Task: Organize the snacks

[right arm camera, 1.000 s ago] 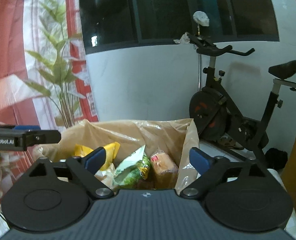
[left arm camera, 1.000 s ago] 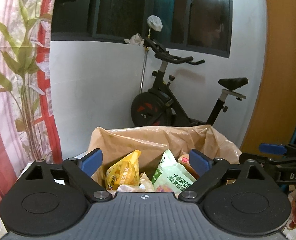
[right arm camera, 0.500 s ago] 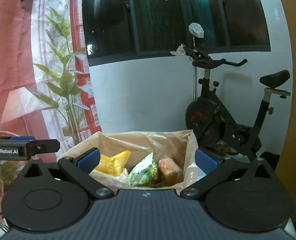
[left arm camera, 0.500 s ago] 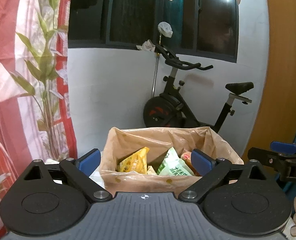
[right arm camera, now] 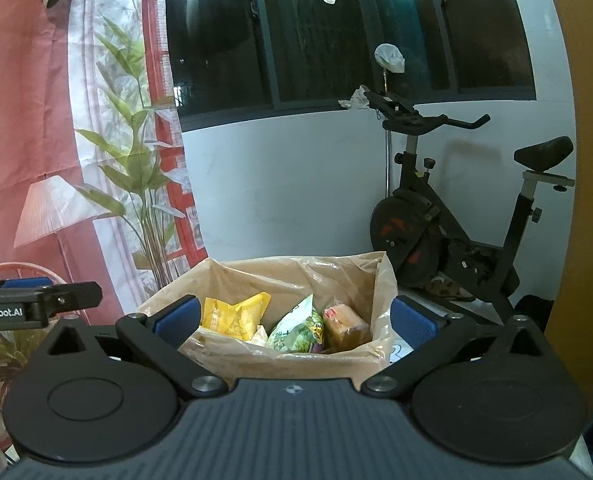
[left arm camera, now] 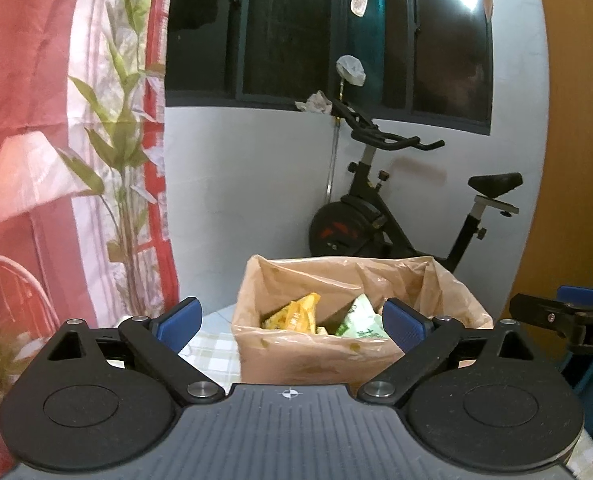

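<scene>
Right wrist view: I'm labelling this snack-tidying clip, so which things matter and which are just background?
Job:
lined box
yellow packet
green packet
wrapped cake
right gripper, jaws open, empty

Lying about:
exercise bike
printed curtain
window

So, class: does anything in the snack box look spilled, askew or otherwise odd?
Nothing is spilled. The yellow packet, green packet and brown wrapped snack sit tilted and jumbled inside the bag-lined box, not in neat rows.
</scene>
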`<state>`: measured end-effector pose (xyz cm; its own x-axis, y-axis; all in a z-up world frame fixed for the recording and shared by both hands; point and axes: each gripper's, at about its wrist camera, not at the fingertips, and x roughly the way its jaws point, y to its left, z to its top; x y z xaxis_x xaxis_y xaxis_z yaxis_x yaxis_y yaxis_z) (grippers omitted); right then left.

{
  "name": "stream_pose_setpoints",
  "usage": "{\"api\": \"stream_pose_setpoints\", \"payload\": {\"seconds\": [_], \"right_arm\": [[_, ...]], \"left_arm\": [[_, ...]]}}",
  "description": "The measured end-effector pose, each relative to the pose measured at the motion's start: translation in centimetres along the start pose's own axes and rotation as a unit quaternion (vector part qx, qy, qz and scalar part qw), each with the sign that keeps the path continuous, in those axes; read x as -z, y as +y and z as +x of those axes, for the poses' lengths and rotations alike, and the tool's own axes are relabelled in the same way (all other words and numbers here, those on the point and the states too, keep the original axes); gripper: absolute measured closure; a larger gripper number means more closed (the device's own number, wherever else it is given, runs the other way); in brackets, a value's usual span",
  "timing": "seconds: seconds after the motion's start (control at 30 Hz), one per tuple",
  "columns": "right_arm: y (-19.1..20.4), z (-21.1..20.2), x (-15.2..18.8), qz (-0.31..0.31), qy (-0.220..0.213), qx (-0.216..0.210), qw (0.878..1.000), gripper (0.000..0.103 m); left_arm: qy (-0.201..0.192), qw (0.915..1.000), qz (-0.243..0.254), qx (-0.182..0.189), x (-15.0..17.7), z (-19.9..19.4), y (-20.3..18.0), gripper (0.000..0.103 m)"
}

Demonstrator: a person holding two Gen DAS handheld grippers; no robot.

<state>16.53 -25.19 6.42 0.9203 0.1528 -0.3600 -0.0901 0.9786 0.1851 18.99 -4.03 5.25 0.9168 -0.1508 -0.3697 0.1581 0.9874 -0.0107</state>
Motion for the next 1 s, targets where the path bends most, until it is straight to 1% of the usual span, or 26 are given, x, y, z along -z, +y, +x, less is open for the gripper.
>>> {"api": "stream_pose_setpoints", "payload": {"seconds": [0.3,1.0], "right_arm": [[0.4,-0.3,0.4,-0.003,0.005,0.001,1.0,0.0],[0.6,-0.6,0.4,-0.005,0.003,0.002,1.0,0.0]], "left_arm": [[-0.006,0.9998,-0.002,-0.018,-0.2,-1.1,0.0,0.005],[-0.018,0.9994,-0.007,-0.03,-0.2,-1.7,-0.1,0.005]]}}
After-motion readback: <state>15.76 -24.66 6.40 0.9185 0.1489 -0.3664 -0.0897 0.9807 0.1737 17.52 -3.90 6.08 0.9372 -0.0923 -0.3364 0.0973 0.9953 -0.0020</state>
